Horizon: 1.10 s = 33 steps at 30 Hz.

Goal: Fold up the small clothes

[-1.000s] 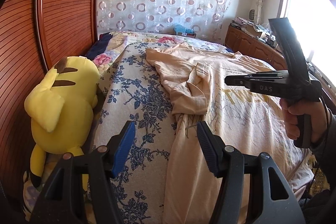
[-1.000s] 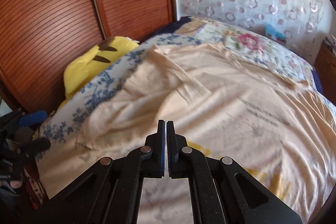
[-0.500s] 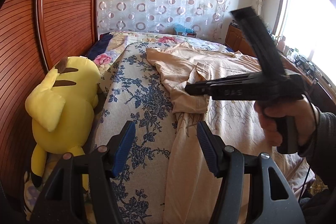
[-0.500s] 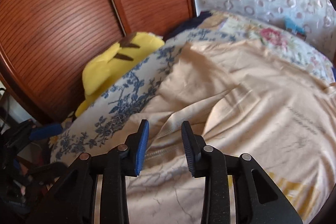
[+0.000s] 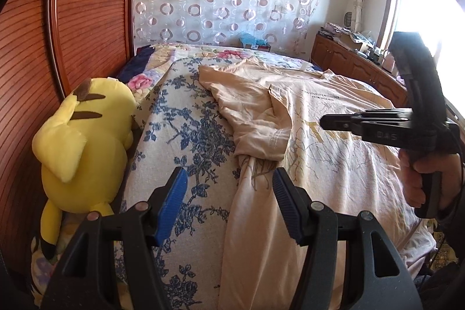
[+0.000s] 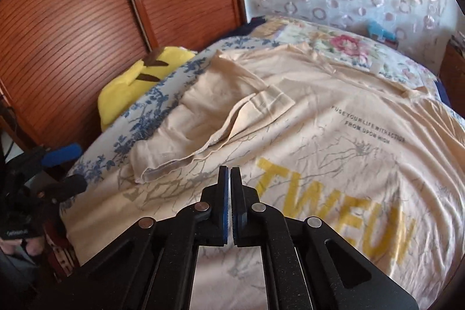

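A beige T-shirt point(image 5: 325, 141) with yellow letters lies spread on the bed; its left sleeve point(image 5: 255, 130) is folded in and bunched. It also shows in the right wrist view point(image 6: 334, 135), sleeve point(image 6: 221, 112) folded onto the body. My left gripper point(image 5: 228, 204) is open and empty, above the shirt's left edge near the bed's foot. My right gripper point(image 6: 231, 202) is shut and empty, above the shirt's printed front; it shows in the left wrist view point(image 5: 328, 121), held by a hand.
A yellow plush toy point(image 5: 78, 147) lies between the bed and the wooden wardrobe point(image 5: 26, 54) on the left. The blue floral bedspread point(image 5: 186, 135) lies under the shirt. A low cabinet point(image 5: 348, 63) stands at the right under the window.
My right gripper was shut, opened half a second ago over the shirt's left side, and has closed again, swung back right over the print. My left gripper has not moved.
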{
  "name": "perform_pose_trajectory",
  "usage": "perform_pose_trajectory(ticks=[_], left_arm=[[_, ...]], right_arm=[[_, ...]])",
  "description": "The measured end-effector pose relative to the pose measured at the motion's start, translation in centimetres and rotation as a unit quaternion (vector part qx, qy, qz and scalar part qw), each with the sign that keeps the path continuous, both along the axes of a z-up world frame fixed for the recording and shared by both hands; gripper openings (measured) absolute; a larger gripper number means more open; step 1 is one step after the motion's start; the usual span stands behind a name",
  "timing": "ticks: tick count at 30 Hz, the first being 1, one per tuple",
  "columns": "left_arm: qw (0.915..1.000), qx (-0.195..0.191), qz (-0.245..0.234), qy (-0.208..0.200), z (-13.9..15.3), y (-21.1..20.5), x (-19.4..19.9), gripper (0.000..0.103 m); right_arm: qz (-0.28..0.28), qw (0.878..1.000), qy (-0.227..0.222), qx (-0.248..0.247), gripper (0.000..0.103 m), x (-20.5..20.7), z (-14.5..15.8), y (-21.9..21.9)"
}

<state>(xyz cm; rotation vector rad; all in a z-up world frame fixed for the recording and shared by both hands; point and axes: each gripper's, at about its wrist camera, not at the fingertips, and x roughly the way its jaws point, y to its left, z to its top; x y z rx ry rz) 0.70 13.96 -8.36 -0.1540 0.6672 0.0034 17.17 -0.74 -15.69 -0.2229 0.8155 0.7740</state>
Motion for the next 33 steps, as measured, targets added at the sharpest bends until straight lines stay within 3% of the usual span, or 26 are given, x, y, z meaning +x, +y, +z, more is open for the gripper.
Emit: perform_pose_trajectory(ticks=[8, 15, 24, 33], left_arm=[[0.9996, 0.024, -0.012, -0.013, 1.3, -0.8, 2.3, 0.060], [0.9976, 0.042, -0.054, -0.007, 2.3, -1.4, 8.1, 0.060], [0.9918, 0.087, -0.070, 0.061, 0.5, -1.7, 16.3, 0.060], [0.9800, 0.133, -0.094, 0.115, -1.6, -3.2, 19.9, 0.060]], right_arm=[[-0.032, 0.998, -0.046, 0.004, 0.020, -0.5, 1.6, -4.4], [-0.086, 0.994, -0.069, 0.010, 0.022, -0.5, 2.5, -11.2], [-0.141, 0.987, -0.068, 0.027, 0.023, -1.7, 2.2, -18.6], [-0.171, 0.982, -0.067, 0.054, 0.024, -2.2, 2.3, -22.4]])
